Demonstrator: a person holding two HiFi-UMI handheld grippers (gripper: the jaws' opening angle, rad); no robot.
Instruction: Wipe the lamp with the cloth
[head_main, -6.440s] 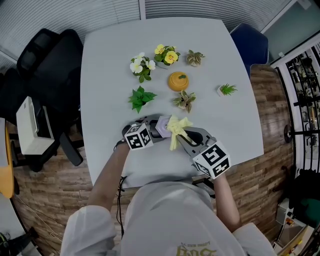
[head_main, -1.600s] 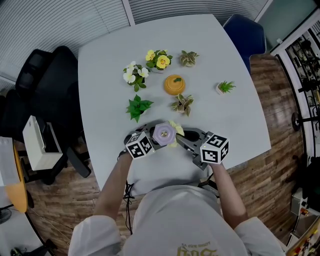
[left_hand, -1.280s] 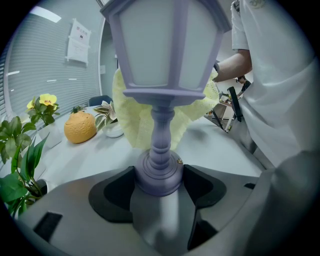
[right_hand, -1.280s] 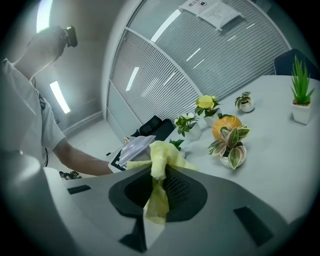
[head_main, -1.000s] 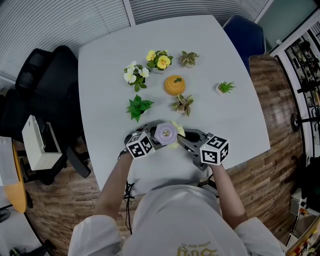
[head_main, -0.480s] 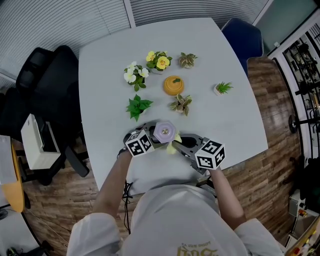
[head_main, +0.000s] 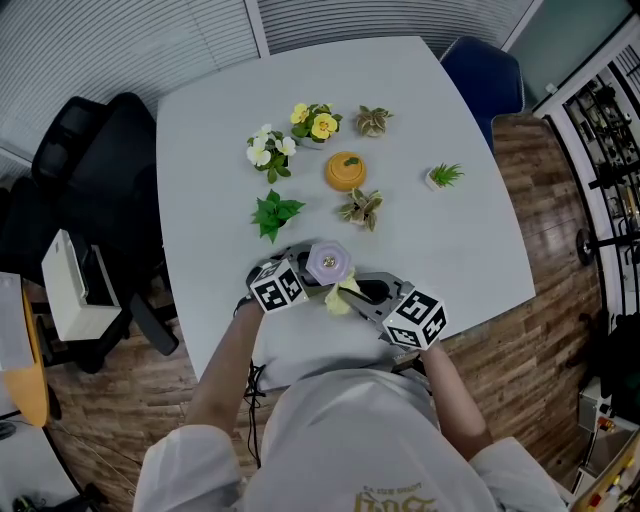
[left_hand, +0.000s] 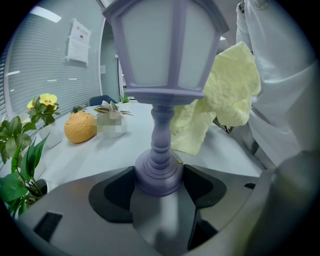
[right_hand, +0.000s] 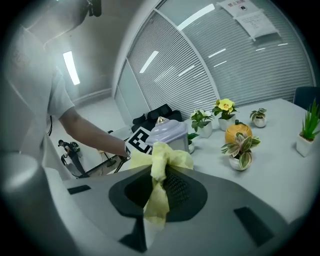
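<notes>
While the person leans over the white table (head_main: 470, 250), the head view shows the left gripper (head_main: 303, 277) reaching in under the purple lamp (head_main: 329, 262) near the table's front edge. The lamp's hexagonal top faces the camera. The right gripper (head_main: 352, 296) comes in from the right with a yellow cloth (head_main: 337, 299) bunched at its tip, just beside the lamp. Farther back on the table stand a leafy green plant (head_main: 272, 213), a white-flowered plant (head_main: 265, 148), a yellow-flowered plant (head_main: 316, 120), an orange pumpkin-shaped pot (head_main: 345, 170) and a variegated plant (head_main: 362, 208).

From the left gripper view, the left gripper (left_hand: 158, 186) has its jaws clamped on either side of the lamp's round base, with the turned stem and lantern head of the lamp (left_hand: 167, 55) rising upright above them. The cloth (left_hand: 220, 97) hangs close against the right side of the lantern head (actual contact cannot be made out). The pumpkin pot (left_hand: 80, 126) sits well back on the left.

From the right gripper view, the right gripper (right_hand: 160, 187) pinches the cloth (right_hand: 160, 167) between its closed jaws; one tuft stands above them and a strip trails below. The lamp (right_hand: 169, 134) is right behind the tuft, and the left gripper's marker cube (right_hand: 140, 141) is beside it.
</notes>
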